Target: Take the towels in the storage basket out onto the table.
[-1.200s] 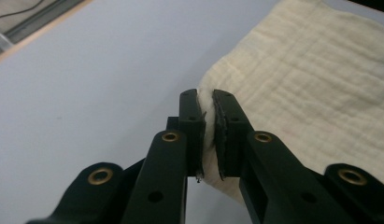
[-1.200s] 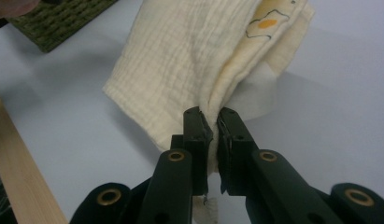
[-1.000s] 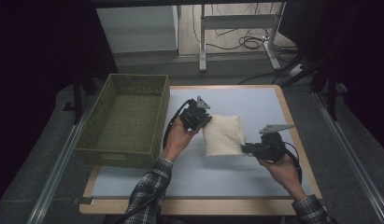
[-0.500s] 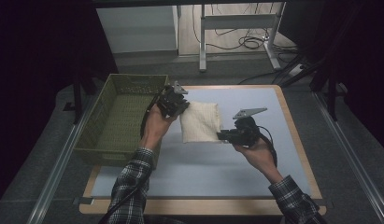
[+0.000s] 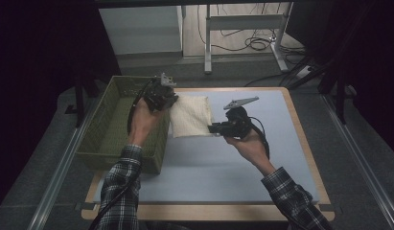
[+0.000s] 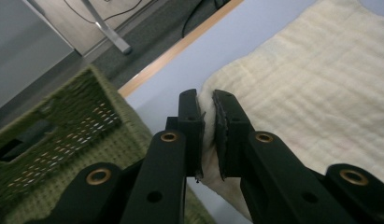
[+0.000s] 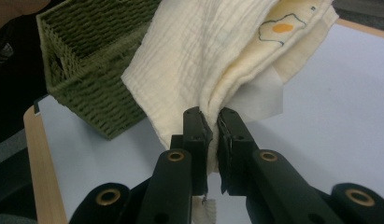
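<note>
- The high view is dim: the tabletop is evenly lit from above, while the room's left and right sides sink into near black.
- Shadows under the hands are soft and faint, with no glare.
- In the left tool view the cloth is bright and sharp; the basket is slightly soft.
- In the right tool view the black tool arms at the bottom edge look large and a little blurred.

both grippers clamped, raised

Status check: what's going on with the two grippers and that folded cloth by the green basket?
Left gripper and right gripper both shut on the folded cream cloth, one at each side. Cloth hangs between them beside the green basket. Nothing between cloth and basket.
</note>
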`<state>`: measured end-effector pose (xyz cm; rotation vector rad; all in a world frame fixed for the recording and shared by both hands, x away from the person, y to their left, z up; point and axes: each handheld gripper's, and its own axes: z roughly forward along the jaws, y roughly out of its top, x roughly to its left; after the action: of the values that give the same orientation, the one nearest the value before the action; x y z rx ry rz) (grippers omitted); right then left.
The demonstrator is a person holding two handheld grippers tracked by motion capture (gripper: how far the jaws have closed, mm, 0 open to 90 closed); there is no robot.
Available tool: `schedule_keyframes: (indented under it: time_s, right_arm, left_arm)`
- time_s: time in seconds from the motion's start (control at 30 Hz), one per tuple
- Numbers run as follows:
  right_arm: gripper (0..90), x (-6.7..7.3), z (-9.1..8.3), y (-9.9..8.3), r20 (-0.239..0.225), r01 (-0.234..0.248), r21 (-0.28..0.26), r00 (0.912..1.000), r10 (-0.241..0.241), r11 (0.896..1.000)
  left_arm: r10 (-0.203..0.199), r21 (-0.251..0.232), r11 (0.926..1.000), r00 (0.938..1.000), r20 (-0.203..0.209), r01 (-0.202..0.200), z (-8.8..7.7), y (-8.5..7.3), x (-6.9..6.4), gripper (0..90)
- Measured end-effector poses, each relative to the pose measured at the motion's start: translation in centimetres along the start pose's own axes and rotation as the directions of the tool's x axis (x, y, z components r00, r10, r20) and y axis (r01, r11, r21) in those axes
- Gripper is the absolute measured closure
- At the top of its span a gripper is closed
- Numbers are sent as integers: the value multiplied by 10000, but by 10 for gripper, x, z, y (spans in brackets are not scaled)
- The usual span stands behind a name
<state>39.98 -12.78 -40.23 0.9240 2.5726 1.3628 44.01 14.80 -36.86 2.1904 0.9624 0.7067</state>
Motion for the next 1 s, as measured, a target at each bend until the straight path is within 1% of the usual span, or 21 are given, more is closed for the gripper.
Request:
schedule_keyframes:
  time_s: [0.07,0.1,0.13,0.17,0.2,0.27,0.3,0.4,0.43,0.47,0.53,0.57,0.73,0.77,0.8,0.87,0.9,0.93,1.0]
  right_arm:
    - [825,3,4,6,-50,41,-20,10000,-41,10000]
    - [824,6,8,11,-113,94,-40,9999,-95,9999]
    - [824,6,8,11,-113,94,-40,9999,-95,9999]
    - [824,10,13,16,-178,159,-28,9997,-159,9999]
    - [824,10,13,16,-178,159,-28,9997,-159,9999]
    - [825,14,19,20,-234,212,-7,9995,-213,9998]
    - [824,17,22,23,-280,238,1,9993,-238,9997]
    - [824,23,32,29,-427,315,-34,9986,-316,9995]
    - [824,28,39,34,-509,364,-7,9980,-364,9993]
    - [824,28,39,34,-509,364,-7,9980,-364,9993]
    - [824,35,50,42,-651,406,-10,9971,-405,9992]
    - [824,35,50,42,-651,406,-10,9971,-405,9992]
    - [823,49,72,52,-845,544,62,9950,-537,9985]
    - [823,55,82,55,-913,565,125,9943,-552,9983]
    - [823,55,82,55,-913,565,125,9943,-552,9983]
    - [822,60,92,57,-986,613,200,9934,-590,9979]
    - [822,66,102,59,-1046,641,289,9927,-608,9975]
    - [822,66,102,59,-1046,641,289,9927,-608,9975]
    - [821,71,112,61,-1116,666,371,9918,-621,9971]
  left_arm:
    - [-27,38,10000,9999,-125,27,-5,-1,5,822]
    - [-100,61,9999,9996,-266,102,-10,-4,9,822]
    - [-100,61,9999,9996,-266,102,-10,-4,9,822]
    - [-123,86,9999,9993,-346,126,-12,-5,12,822]
    - [-78,109,9999,9991,-421,83,-14,-7,14,822]
    - [-105,187,9998,9982,-591,116,-19,-10,18,822]
    - [-26,277,9996,9976,-690,45,-22,-12,21,822]
    - [-54,374,9993,9956,-930,89,-30,-17,28,822]
    - [-68,415,9991,9948,-1015,111,-33,-19,31,821]
    - [-120,421,9990,9941,-1076,166,-35,-21,34,821]
    - [-192,554,9981,9909,-1333,267,-43,-28,42,821]
    - [-192,554,9981,9909,-1333,267,-43,-28,42,821]
    - [-317,825,9955,9849,-1701,463,-54,-44,56,821]
    - [-389,943,9939,9824,-1830,569,-57,-52,62,821]
    - [-389,943,9939,9824,-1830,569,-57,-52,62,821]
    - [-489,1021,9923,9798,-1940,698,-60,-60,67,820]
    - [-518,1077,9914,9787,-1987,743,-61,-64,70,821]
    - [-568,1121,9904,9777,-2023,807,-62,-68,72,821]
    - [-634,1214,9885,9756,-2100,904,-63,-76,77,820]
